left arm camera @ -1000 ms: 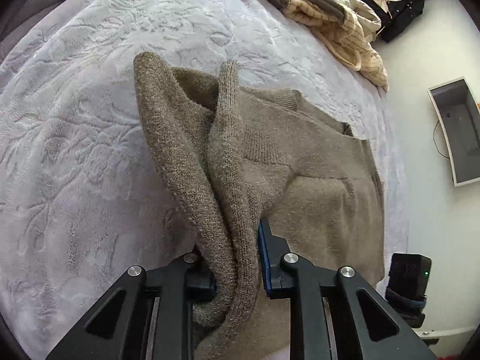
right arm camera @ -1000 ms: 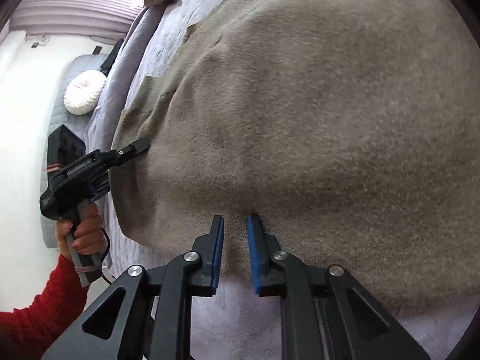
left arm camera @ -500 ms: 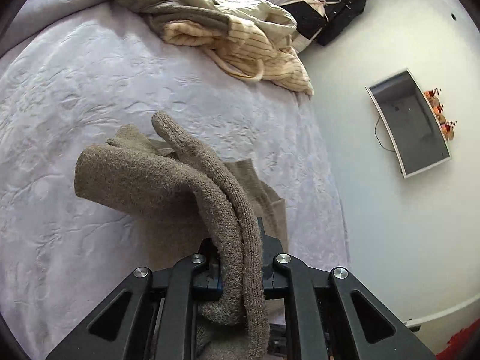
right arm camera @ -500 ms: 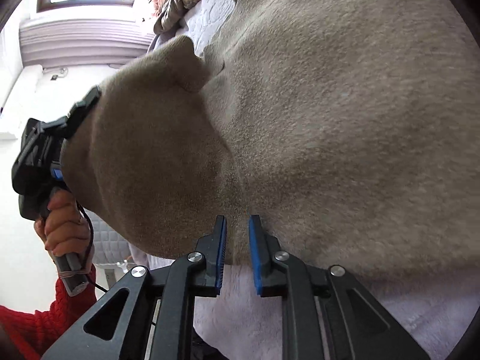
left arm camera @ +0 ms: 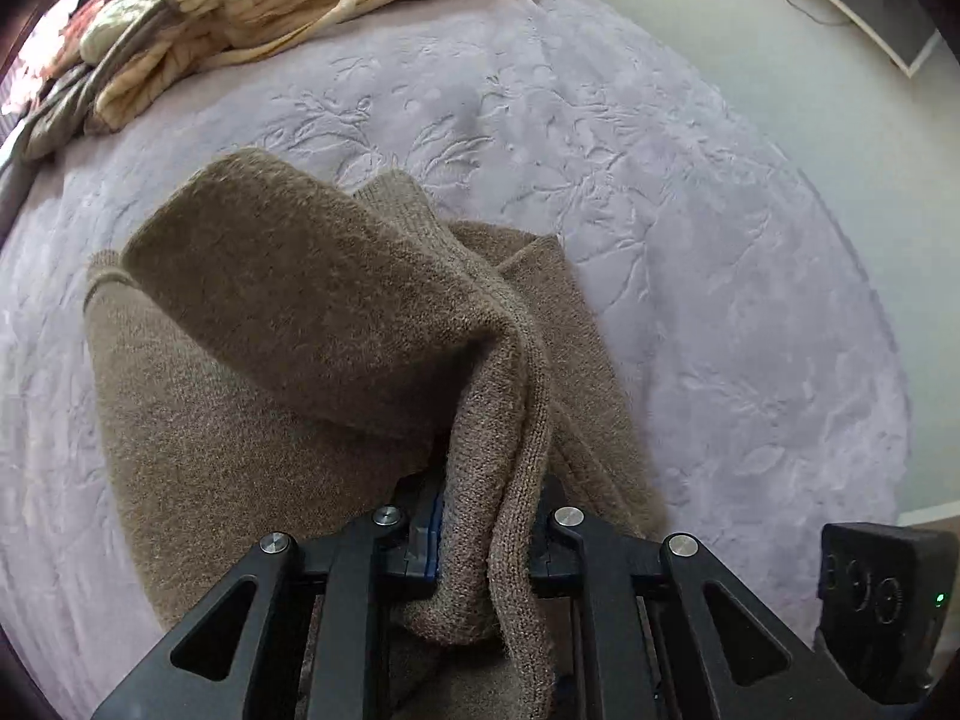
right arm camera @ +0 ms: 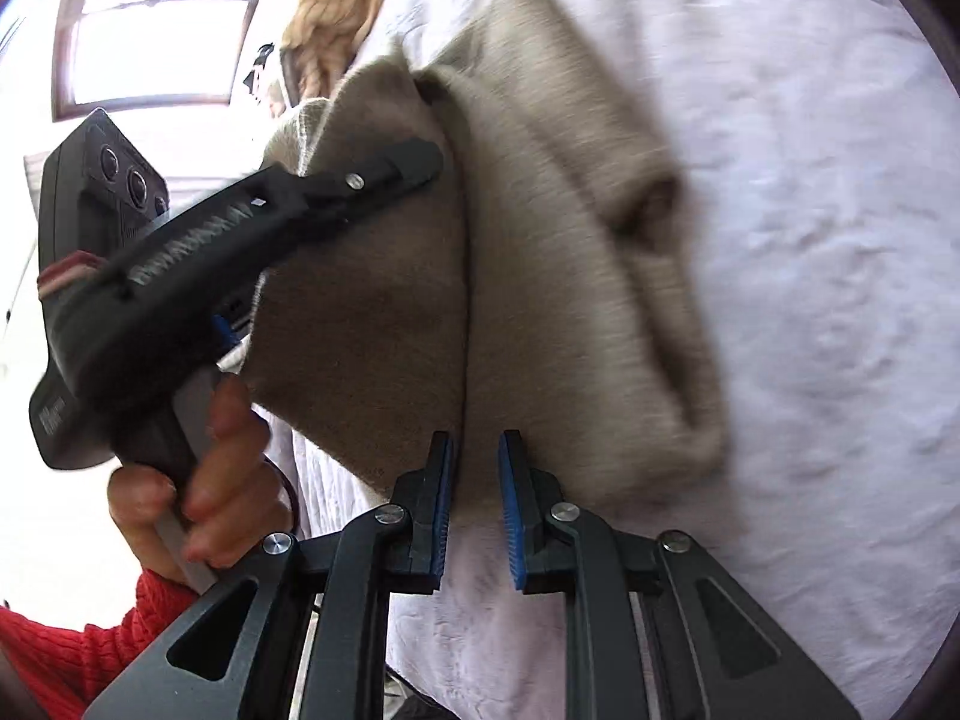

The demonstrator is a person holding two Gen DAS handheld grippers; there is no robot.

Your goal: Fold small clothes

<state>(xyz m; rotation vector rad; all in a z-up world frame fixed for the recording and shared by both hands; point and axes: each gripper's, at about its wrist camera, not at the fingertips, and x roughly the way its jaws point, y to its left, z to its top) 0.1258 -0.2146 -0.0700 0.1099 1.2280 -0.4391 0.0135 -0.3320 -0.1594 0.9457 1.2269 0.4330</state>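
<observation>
Sweater (left arm camera: pixel 312 324) edge bunched in left gripper (left arm camera: pixel 489 531), jaws opening.

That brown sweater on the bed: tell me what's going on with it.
A person is folding the brown knit sweater on a lilac bedspread. The left claw has a bunched edge of the sweater between its fingers, jaws opening, carrying it over the body. The right claw pinches the sweater's near edge.

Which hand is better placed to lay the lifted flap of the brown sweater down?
Left. The left gripper has the lifted fold of the brown sweater between its opening jaws, raised over the bedspread. The right gripper only pinches the sweater's near edge.
</observation>
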